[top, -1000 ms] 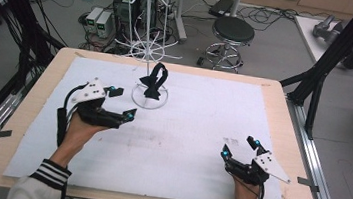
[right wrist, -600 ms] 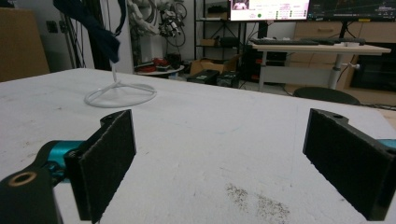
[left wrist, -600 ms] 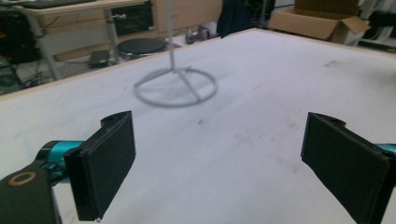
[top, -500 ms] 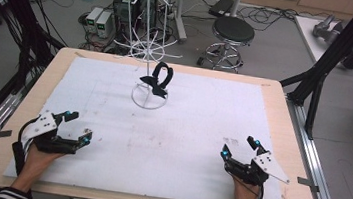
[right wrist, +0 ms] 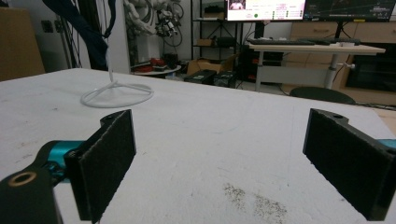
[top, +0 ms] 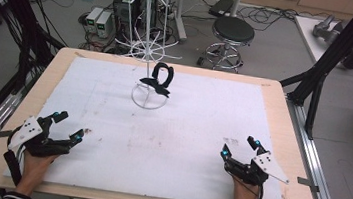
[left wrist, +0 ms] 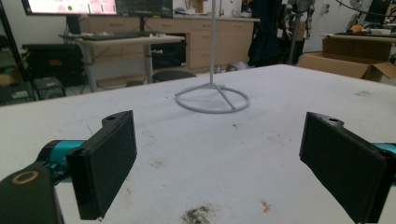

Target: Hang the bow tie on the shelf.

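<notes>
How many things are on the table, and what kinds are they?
White wire rack: 1
Black thing hanging on the rack: 1
Hand-held grippers, both open and empty: 2, the left hand-held gripper and the right hand-held gripper
Total: 4

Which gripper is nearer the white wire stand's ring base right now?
Left, by a small margin. The left gripper sits near the table's front left corner; the right gripper sits front right. The wire stand is back, left of centre.
</notes>
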Tool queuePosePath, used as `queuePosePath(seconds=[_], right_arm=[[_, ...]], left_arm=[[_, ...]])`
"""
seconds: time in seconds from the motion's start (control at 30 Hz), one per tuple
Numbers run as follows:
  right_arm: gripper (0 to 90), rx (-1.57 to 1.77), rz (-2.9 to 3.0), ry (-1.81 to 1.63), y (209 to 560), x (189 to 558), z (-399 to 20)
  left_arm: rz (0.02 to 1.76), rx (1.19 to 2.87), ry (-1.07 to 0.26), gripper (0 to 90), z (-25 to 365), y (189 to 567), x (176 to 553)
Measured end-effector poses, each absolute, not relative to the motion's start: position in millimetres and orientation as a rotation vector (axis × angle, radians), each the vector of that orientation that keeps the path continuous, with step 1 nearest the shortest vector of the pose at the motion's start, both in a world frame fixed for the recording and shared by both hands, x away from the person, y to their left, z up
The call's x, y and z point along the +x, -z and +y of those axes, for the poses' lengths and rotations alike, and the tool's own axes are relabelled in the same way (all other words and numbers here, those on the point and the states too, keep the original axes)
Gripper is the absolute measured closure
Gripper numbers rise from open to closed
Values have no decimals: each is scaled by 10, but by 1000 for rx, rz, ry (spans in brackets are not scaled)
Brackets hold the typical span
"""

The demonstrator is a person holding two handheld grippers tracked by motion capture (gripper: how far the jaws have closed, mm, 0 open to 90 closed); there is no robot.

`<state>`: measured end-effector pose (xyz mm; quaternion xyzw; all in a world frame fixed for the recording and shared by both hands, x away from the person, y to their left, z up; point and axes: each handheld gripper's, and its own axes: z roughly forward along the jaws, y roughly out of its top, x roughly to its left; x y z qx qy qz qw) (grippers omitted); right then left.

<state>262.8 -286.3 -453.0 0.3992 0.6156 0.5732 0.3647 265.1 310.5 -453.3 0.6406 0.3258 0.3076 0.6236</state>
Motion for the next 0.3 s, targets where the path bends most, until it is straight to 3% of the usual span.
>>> queuePosePath(seconds=[0.3], right_arm=[[85, 1021, 1583, -1476, 4531, 2630, -2866]], left_arm=[[749, 1431, -735, 116, 3122, 4542, 2618]])
